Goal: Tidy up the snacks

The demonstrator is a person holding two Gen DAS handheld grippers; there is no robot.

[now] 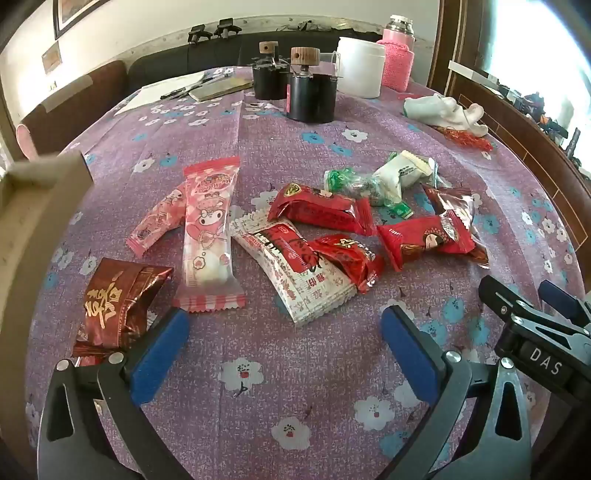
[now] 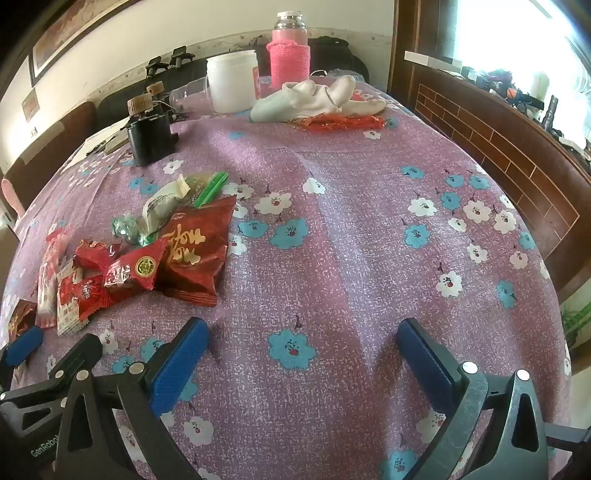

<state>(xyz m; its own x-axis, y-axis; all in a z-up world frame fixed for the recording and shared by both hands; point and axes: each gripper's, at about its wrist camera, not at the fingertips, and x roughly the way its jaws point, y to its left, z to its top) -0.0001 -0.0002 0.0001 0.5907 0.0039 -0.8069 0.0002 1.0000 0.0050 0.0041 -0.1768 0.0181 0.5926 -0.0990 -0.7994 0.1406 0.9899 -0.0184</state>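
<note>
While the snacks (image 1: 314,236) lie scattered on the worktop (image 2: 351,258), both the left claw (image 1: 284,350) and the right claw (image 2: 303,354) hang released and empty; sorting seems not yet begun.

Table in front of me wears a purple cloth (image 2: 332,240) with white and blue flowers. Behind it a dark sofa (image 1: 207,55) runs along a pale wall (image 1: 155,26) with a patterned border strip. Framed picture (image 2: 74,26) hangs upper left, a smaller one (image 1: 51,61) below it. Brown wood paneling (image 2: 480,122) with a brick-like pattern to my right, under a window (image 2: 498,29) blown out by daylight. Cluttered ledge (image 2: 517,92) there, items too blurred to name. Possibly a green plant (image 2: 576,317) far right.
</note>
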